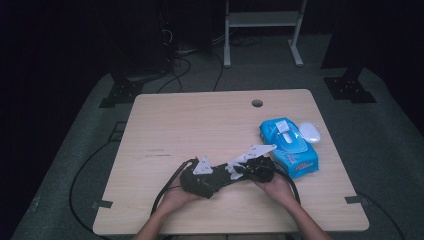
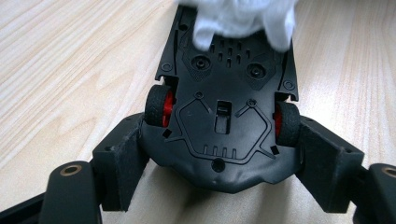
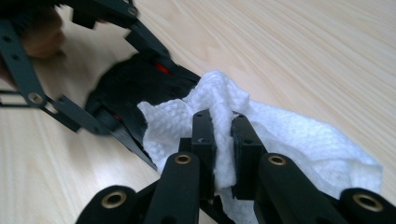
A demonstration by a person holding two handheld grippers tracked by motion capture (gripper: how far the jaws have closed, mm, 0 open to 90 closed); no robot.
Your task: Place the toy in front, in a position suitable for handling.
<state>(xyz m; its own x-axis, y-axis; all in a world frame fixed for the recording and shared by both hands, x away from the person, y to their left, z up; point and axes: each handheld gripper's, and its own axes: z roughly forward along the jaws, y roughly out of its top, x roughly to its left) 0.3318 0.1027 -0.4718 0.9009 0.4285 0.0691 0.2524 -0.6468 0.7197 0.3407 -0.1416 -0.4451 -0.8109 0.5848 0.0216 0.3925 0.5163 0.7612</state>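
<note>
A black toy car [image 2: 224,116] with red wheel hubs is held upside down, its underside toward the left gripper view. My left gripper [image 2: 219,158] is shut on the car's body, one jaw on each side by the wheels. A crumpled white wipe [image 3: 280,135] is pinched in my right gripper [image 3: 223,140], which presses it against the far end of the car [image 3: 135,88]. In the high view both grippers meet near the table's front edge, left gripper [image 1: 200,181] and right gripper [image 1: 250,167], with the wipe [image 1: 235,169] between them.
A blue pack of wipes [image 1: 289,146] lies on the wooden table [image 1: 200,120] at the right, with a small white object [image 1: 310,132] beside it. The table has a round cable hole [image 1: 257,103] near its back edge. A white frame [image 1: 262,25] stands on the floor behind.
</note>
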